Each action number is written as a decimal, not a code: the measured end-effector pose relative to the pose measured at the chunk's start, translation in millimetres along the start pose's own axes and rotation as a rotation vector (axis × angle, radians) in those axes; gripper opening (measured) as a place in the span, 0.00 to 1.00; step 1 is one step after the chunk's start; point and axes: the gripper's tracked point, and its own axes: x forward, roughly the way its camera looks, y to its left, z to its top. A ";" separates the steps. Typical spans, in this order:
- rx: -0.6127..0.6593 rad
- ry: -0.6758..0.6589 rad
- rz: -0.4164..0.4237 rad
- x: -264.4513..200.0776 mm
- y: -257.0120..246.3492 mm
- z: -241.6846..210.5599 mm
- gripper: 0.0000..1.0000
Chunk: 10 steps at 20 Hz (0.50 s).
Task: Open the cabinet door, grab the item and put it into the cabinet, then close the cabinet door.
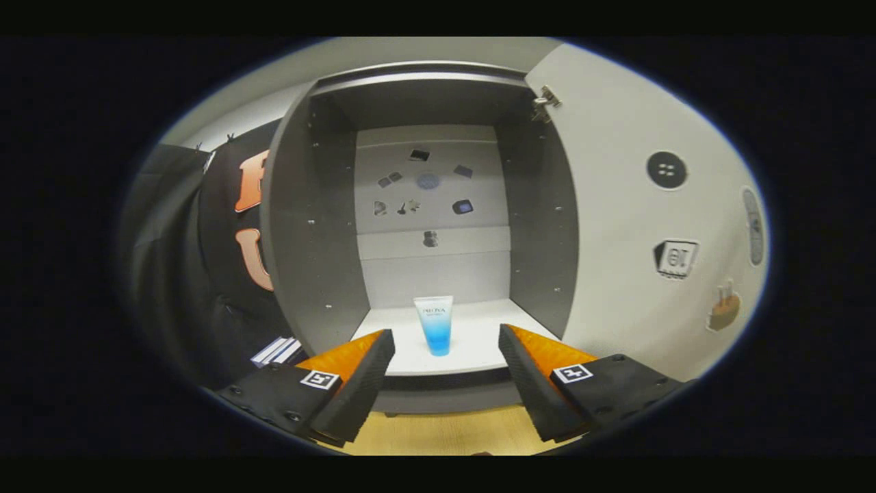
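With the cabinet door [636,226] swung open at right and the tube [434,325] apparently upright on the cabinet floor [479,335], the gripper [445,373] spread empty, only closing remains.

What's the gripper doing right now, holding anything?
Gripper: open, holding nothing; the blue-and-white plastic tube stands beyond the fingers on the floor of the open grey cabinet.

The gripper [446,373] has two wedge-shaped fingers with ribbed inner faces, each mount bearing a square black-and-white marker and what look like small screws.
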 end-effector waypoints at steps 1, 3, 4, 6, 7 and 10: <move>0.005 -0.010 -0.008 -18.9 -4.7 -0.7 0.98; 0.007 -0.026 -0.026 -55.6 -13.9 -1.6 0.98; 0.004 -0.031 -0.035 -73.8 -18.7 -3.5 0.98; -0.003 -0.043 -0.055 -109.7 -27.7 -7.5 0.98; -0.013 -0.048 -0.064 -126.3 -32.4 -10.4 0.98; -0.058 -0.059 -0.108 -169.4 -55.9 -15.2 0.98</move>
